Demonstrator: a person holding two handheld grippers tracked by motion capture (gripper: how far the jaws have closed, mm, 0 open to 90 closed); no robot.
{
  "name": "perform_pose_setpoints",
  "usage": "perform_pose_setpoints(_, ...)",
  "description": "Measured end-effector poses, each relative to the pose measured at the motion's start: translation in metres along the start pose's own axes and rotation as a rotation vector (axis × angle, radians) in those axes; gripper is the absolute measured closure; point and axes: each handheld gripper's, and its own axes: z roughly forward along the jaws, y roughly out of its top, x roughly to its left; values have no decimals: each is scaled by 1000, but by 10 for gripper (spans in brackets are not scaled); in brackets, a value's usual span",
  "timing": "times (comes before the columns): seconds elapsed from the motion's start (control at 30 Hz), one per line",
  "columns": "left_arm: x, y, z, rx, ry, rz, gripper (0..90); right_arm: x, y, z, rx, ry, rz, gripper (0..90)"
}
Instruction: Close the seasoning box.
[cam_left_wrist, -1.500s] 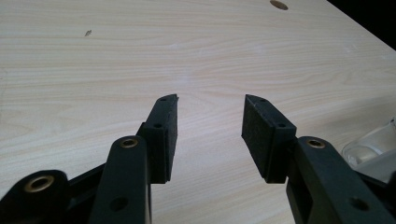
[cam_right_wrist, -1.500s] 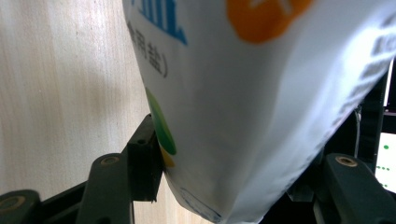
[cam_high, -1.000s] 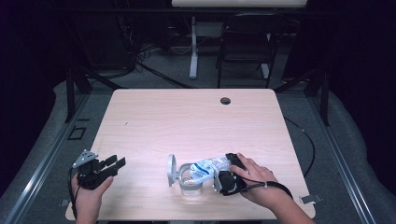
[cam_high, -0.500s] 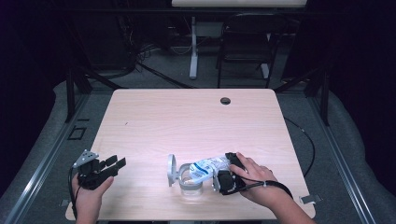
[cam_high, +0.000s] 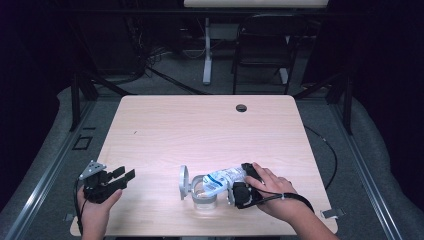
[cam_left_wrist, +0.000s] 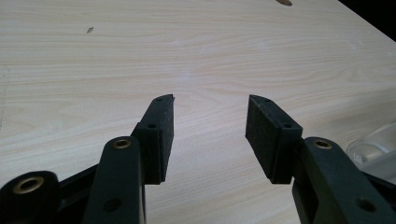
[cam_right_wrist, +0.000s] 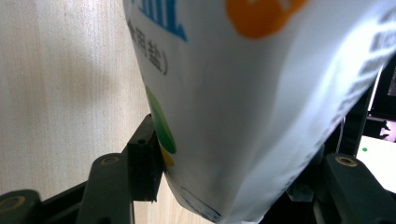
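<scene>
Right tongs (cam_high: 235, 192) sit lower centre-right of the high view, clamped on a white plastic bag (cam_high: 224, 177). The bag is soft and glossy, white, with blue print, and lies tilted, its lower-left end over a clear glass jar (cam_high: 204, 197). In the right gripper view the bag (cam_right_wrist: 261, 93) takes up the centre and right of the frame: blue block print at top, small blue characters below it, an orange disc at top right, a green patch and a yellow one low on the left side, grey text along the right edge. Both pads press into it, the left one right at the green/yellow patch, and the bag bulges between them. The jaws stand wide because the bag is bulky.

The jar stands on the tabletop (cam_high: 200, 125) lower centre, with its round lid (cam_high: 184, 182) tipped up on edge at its left side, apparently hinged to it. Whether the bag's end touches the rim, can't tell.

Left tongs (cam_high: 119, 177) at lower left of the high view, well apart from the jar. In the left gripper view the left tongs (cam_left_wrist: 209, 133) are spread wide with bare wood between the pads; the jaws have just been opening. Sliver of clear glass at that frame's right edge.
</scene>
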Motion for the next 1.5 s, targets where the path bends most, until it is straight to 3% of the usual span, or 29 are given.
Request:
perform_pose_setpoints(0.23, 1, 0, 0, 2, 1, -5, 497, -2, 1, -2, 7, -12, -33, 419)
perform_pose_setpoints(0.43, 0, 0, 0, 6, 12, -2, 495, -2, 2, -1, 9, -4, -31, 419)
perform_pose_setpoints(0.57, 0, -1, 1, 8, 25, 7, 490, -4, 3, -3, 11, -18, -62, 420)
perform_pose_setpoints(0.73, 0, -1, 1, 6, 22, 4, 490, -4, 3, -3, 13, -8, -55, 420)
perform_pose_setpoints(1.5, 1, -1, 0, 12, 28, 1, 489, -6, 7, -6, 45, -45, -129, 422)
